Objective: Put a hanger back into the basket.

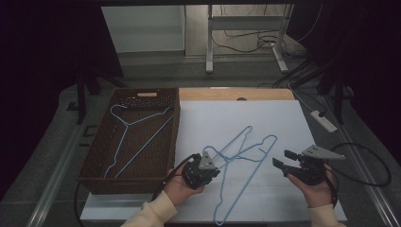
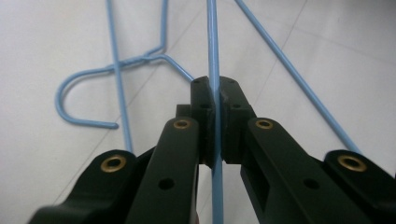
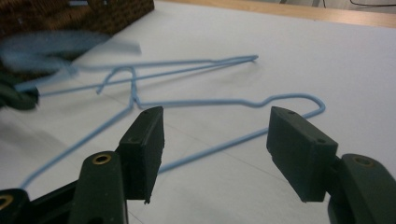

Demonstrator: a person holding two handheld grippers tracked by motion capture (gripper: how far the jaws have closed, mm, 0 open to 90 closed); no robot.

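High view: basket (image 1: 97, 161) w/ 1 hanger (image 1: 135, 137); left claw (image 1: 213, 171) clamps wire hanger (image 1: 236, 175); right claw (image 1: 283, 161) apart.

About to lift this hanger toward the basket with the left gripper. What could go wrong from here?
1. The left gripper is shut on one thin wire of a blue hanger; it may pivot or slip.
2. That hanger crosses a second hanger, so lifting could drag both.
3. The right gripper stands open, holding nothing, so nothing steadies the other hanger.
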